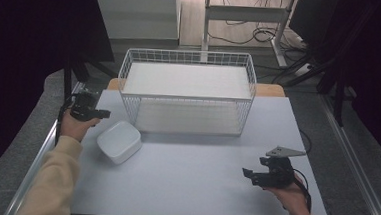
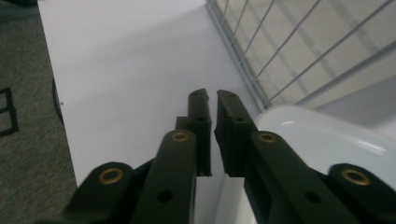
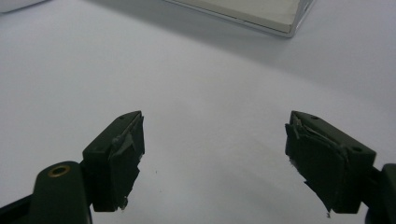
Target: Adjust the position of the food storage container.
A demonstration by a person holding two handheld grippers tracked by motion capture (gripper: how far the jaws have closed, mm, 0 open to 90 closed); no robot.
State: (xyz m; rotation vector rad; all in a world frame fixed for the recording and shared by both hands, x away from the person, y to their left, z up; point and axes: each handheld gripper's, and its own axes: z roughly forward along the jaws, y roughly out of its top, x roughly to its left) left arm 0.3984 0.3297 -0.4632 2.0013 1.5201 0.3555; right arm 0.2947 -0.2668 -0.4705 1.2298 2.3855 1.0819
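A white square dish (image 1: 119,141) lies on the grey table (image 1: 193,188), left of centre, near the front left corner of a white wire basket (image 1: 189,53). My left gripper (image 1: 106,114) is just left of the dish and points right along its far edge. In the left gripper view the jaws (image 2: 212,95) stand almost together with only a thin slit and nothing between them; the dish (image 2: 322,140) sits right beside them and the basket's mesh (image 2: 280,46) is beyond. My right gripper (image 1: 247,173) hovers low at the front right, open and empty (image 3: 215,121).
The basket holds a flat white board (image 1: 185,79) and fills the table's back middle. Its base corner (image 3: 261,11) lies ahead of the right gripper. Carpet (image 2: 23,116) borders the table's left edge. Cables and desk legs stand on the floor behind.
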